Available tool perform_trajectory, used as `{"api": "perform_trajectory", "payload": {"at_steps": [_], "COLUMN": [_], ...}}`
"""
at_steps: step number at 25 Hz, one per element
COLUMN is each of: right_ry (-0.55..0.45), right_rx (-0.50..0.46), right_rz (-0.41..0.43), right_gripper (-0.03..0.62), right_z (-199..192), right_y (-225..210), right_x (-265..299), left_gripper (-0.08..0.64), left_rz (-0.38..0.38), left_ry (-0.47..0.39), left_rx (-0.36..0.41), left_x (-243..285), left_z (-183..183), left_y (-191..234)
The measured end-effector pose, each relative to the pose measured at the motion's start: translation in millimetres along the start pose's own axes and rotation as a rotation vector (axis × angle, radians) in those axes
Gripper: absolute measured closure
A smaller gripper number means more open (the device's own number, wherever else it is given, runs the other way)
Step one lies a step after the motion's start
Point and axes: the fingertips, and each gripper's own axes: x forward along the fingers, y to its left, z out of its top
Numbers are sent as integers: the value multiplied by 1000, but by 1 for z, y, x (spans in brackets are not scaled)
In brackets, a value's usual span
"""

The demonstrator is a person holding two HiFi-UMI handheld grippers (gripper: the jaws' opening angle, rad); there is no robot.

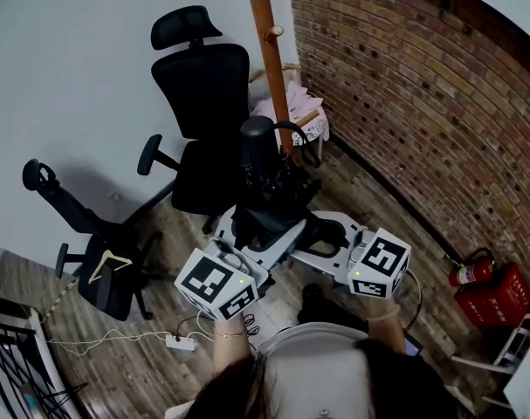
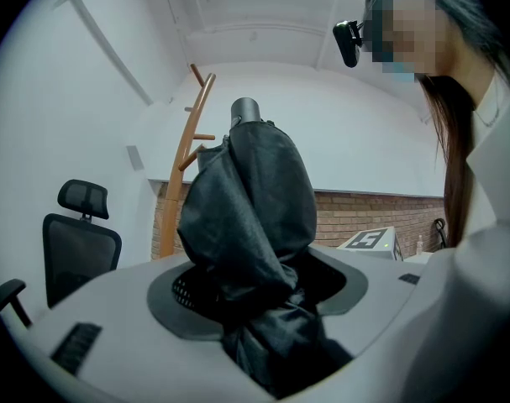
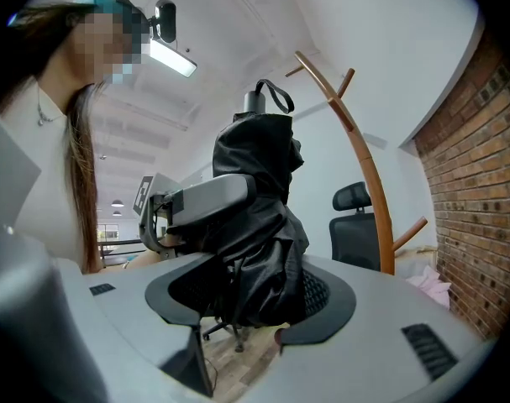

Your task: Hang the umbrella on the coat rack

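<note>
A black folded umbrella (image 1: 266, 186) stands upright between my two grippers, its strap loop and cap at the top. The left gripper (image 1: 254, 238) is shut on the lower bundle of fabric (image 2: 250, 217), which fills its jaws. From the other side, the right gripper (image 1: 324, 234) is shut on the same umbrella (image 3: 259, 217), and the left gripper's jaw (image 3: 200, 201) shows beside it. The wooden coat rack (image 1: 266, 51) rises just behind the umbrella, with pegs up its pole (image 2: 183, 166) (image 3: 364, 158). The umbrella does not touch it.
A black office chair (image 1: 202, 103) stands left of the rack. A second chair (image 1: 99, 251) with a hanger (image 1: 107, 264) on it sits at the far left. The brick wall (image 1: 422, 103) runs along the right, with a fire extinguisher (image 1: 470, 271) and red box (image 1: 500, 297). A power strip (image 1: 179, 342) lies on the floor.
</note>
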Motion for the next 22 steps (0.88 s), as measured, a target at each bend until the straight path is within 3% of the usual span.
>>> {"api": "perform_trajectory", "payload": {"at_steps": [22], "right_ry": [-4], "right_rx": [-44], "right_rz": [95], "right_gripper": [348], "right_z": [33], "right_y": [-62], "right_x": [19], "left_gripper": [279], "left_rz": [118], "left_ry": [-49], "left_rx": [36], "left_x": [43], "left_z": [26], "left_y": [51]}}
